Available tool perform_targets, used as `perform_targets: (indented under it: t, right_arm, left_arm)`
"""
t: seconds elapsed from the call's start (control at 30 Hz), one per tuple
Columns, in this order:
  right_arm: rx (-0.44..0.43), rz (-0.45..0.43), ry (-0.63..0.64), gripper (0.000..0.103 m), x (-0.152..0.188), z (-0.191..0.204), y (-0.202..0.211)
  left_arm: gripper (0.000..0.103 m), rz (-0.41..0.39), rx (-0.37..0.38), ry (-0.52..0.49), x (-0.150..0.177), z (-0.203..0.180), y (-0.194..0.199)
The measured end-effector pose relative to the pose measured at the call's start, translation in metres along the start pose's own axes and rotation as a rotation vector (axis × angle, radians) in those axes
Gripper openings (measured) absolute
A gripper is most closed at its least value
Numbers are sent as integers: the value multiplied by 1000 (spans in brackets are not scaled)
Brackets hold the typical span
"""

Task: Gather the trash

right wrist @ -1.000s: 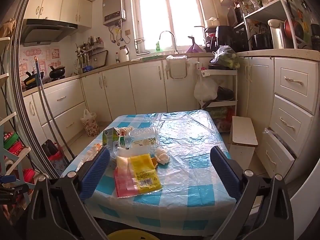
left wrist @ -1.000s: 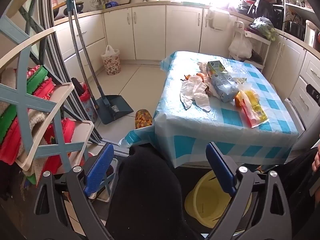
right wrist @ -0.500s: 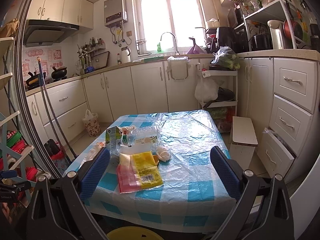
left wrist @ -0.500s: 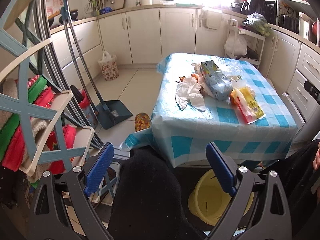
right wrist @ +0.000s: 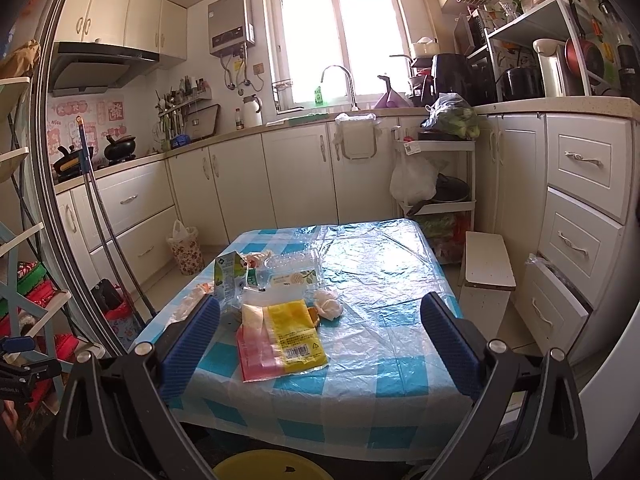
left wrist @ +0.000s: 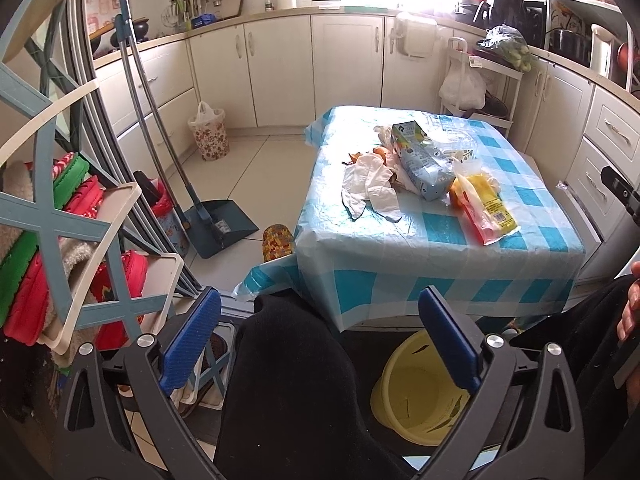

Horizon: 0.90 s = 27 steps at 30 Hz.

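Kitchen table point(right wrist: 384, 344) — yellow packet point(right wrist: 294, 330) barcode label, writing unreadable.

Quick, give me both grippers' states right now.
Left gripper: open, holding nothing.
Right gripper: open, holding nothing, short of the trash on the table.

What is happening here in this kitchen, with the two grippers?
A person holds two grippers in front of a small table with a blue checked cover. Both the left gripper and the right gripper are open and hold nothing. The trash lies untouched on the table: a yellow and pink wrapper, a drink carton and crumpled white tissue. A yellow bucket stands below the table's near edge.
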State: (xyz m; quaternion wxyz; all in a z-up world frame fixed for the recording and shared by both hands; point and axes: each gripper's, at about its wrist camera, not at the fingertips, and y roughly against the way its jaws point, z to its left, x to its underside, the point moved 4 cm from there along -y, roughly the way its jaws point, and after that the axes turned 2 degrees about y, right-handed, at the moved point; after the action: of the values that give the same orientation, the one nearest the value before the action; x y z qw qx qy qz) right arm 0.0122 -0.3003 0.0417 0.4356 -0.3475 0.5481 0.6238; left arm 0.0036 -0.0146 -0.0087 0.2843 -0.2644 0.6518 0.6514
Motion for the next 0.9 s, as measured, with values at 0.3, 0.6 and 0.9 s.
perform_targets:
  t: [0.3,0.6,0.9]
  right_arm:
    - [-6,-6,-1,96,3,2,7]
    - [-30,-19,6,96,6,8,24]
    - [-70,-8,-26,96,16,25,48]
  left_arm:
    - [96,-34,1,-11,-4,-4,12]
    - [96,-73,-45,-24,-11,-6,28]
    - [96,-130,-71,-64,-16,-19,47]
